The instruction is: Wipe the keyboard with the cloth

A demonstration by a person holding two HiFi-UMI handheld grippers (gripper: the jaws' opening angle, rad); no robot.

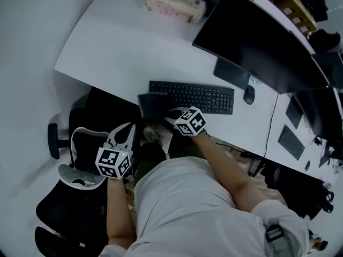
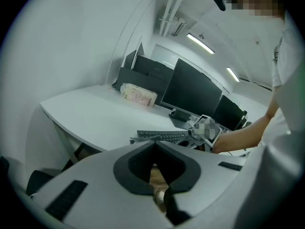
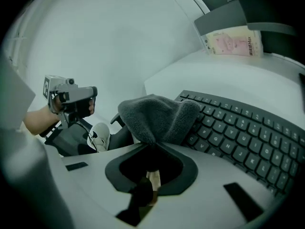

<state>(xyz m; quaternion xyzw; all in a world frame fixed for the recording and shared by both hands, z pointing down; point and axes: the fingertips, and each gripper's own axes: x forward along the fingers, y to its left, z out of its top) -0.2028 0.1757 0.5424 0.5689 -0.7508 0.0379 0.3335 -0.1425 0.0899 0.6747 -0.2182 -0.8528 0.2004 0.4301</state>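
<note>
There are two tools. The right tool (image 3: 152,146) pinches one dark grey cloth (image 3: 157,117). Its jaws are closed on a fold of the cloth, and the rest bunches up above them. The cloth sits at the left end of the one black keyboard (image 1: 192,96) on this white table (image 1: 123,47). It touches the outermost keys there and hangs partly past the table's near edge.

The left tool (image 2: 155,143) is well apart from the keyboard, held low in front of the table and above one black office chair (image 1: 64,197). Its jaws are pressed together with nothing between them.

Behind the keyboard stands one large dark monitor (image 1: 257,42). One black mouse (image 1: 248,95) lies just beside the keyboard's right end. One pack of tissues (image 1: 174,3) in pink-printed wrap rests near the table's far edge. A second keyboard (image 1: 291,142) lies on the neighbouring table to the right. Each of the person's forearms runs down to its own tool.
</note>
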